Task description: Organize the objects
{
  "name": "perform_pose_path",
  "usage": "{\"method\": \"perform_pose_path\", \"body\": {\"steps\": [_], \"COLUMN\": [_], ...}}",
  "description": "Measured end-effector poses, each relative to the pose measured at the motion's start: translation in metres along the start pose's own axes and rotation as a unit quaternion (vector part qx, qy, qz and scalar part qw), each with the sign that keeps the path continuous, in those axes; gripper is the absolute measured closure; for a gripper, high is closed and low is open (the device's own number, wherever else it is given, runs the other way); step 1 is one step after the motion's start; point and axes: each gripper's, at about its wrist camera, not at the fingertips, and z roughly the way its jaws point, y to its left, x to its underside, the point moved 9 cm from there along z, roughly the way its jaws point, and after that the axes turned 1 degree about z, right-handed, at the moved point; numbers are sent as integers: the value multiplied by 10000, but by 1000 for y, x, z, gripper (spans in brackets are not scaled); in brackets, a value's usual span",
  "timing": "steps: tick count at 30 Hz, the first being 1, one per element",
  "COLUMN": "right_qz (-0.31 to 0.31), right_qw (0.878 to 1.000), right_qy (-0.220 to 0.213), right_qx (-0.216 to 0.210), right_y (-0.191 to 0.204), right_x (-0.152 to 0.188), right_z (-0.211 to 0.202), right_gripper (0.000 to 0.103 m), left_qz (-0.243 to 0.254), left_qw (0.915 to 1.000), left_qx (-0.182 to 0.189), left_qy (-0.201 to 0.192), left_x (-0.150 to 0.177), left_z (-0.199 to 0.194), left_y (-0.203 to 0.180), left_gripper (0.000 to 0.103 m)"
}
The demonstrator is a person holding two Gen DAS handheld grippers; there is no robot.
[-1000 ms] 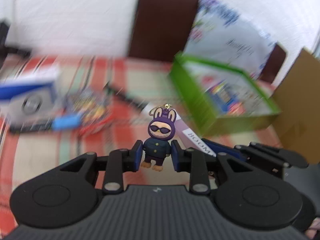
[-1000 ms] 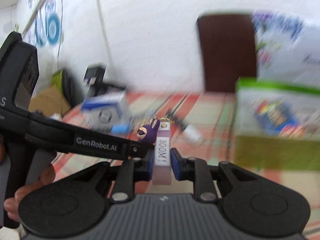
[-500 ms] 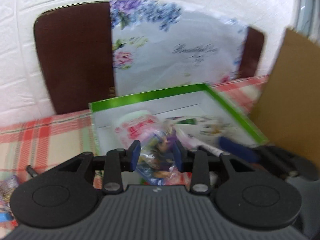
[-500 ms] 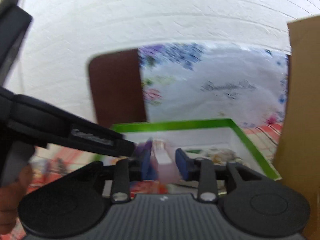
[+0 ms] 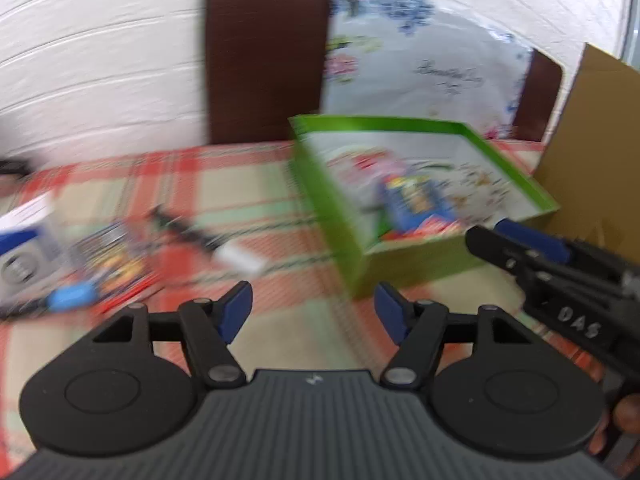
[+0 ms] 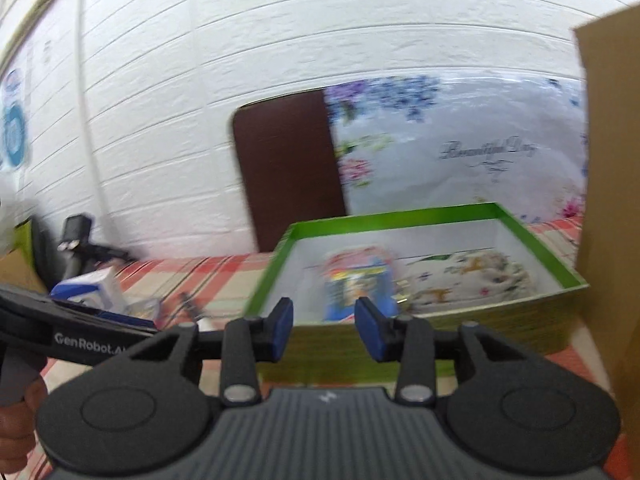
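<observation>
Both claws were black with blue pads on their fingers [image 5: 236, 312]. Each had a grey ribbed body [image 6: 324, 432], round black discs and silver screws [image 5: 222, 372]. One arm [image 6: 86, 338] read "GenRobot.AI" in white. Bare skin showed behind.

- The left claw [image 5: 313, 312] has its blue-padded jaws spread wide, with nothing between them.
- The right claw [image 6: 323, 325] is also parted and empty.
- A hand [image 6: 16, 432] grips the left claw's handle.
</observation>
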Motion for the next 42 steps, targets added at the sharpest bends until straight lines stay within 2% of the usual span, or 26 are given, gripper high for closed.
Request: {"method": "perform_pose_path", "body": {"steps": [2,4,6,10,14,17,19,24,26,28,31,32,33,34,35,36,37,40,41,42], "right_qz": [-206,-422,-654,-1007,-1240,-1297,-1313,-1897,-2151,-2252,-2174,-2110,-2012,-1864,-1692,-1589,-1568,-1606,-1627,-1646], "right_qw": [9994,9974,9938,9830,9722,9678,9669,9567,9490,9428,9397,9405,9409,9399,9377,9364,9354,9406,9428,9453], "right_qy": [163,347,527,830,1035,1131,1180,1217,1211,1246,1268,1262,1307,1406,1513,1540,1515,1430,1389,1339], "right_qx": [-230,-472,-725,-1293,-1695,-1838,-1844,-1840,-1960,-2117,-2317,-2344,-2391,-2493,-2629,-2724,-2784,-2628,-2558,-2479], "right_y": [25,51,78,125,168,195,206,229,238,245,256,257,258,259,261,263,265,265,263,261], "right_x": [8,17,24,29,17,5,-1,3,5,6,7,7,7,8,9,9,8,4,3,1], "right_z": [1,5,9,22,50,77,96,134,147,160,179,185,190,193,195,194,191,186,186,185], "right_gripper": [60,57,56,47,42,40,40,39,36,24,27,29,33,43,48,59,66,69,68,62], "left_qz": [-113,-236,-383,-745,-1261,-1689,-1779,-1151,-1035,-995,-971,-1048,-1165,-1306,-1406,-1428,-1372,-1343,-1426,-1523], "left_qw": [9997,9987,9961,9881,9798,9738,9707,9749,9784,9815,9805,9806,9816,9827,9836,9843,9847,9849,9839,9821], "left_qx": [-206,-446,-783,-1328,-1528,-1462,-1495,-1693,-1575,-1435,-1555,-1511,-1371,-1171,-965,-848,-886,-914,-876,-876], "left_qy": [-16,-56,-113,-191,-275,-432,-618,-876,-843,-787,-710,-679,-634,-600,-591,-598,-614,-600,-630,-675], "left_x": [16,30,42,65,80,70,53,16,10,4,-1,-3,-4,-5,-6,-8,-10,-13,-14,-15], "left_z": [-13,-24,-35,-55,-71,-79,-81,-68,-56,-40,-21,-16,-12,-8,-6,-6,-7,-10,-13,-17], "left_y": [25,52,84,143,195,231,250,266,269,268,272,275,277,278,277,274,271,267,270,274], "left_gripper": [32,21,18,18,18,18,18,18,16,16,20,22,28,36,42,48,48,46,46,44]}}
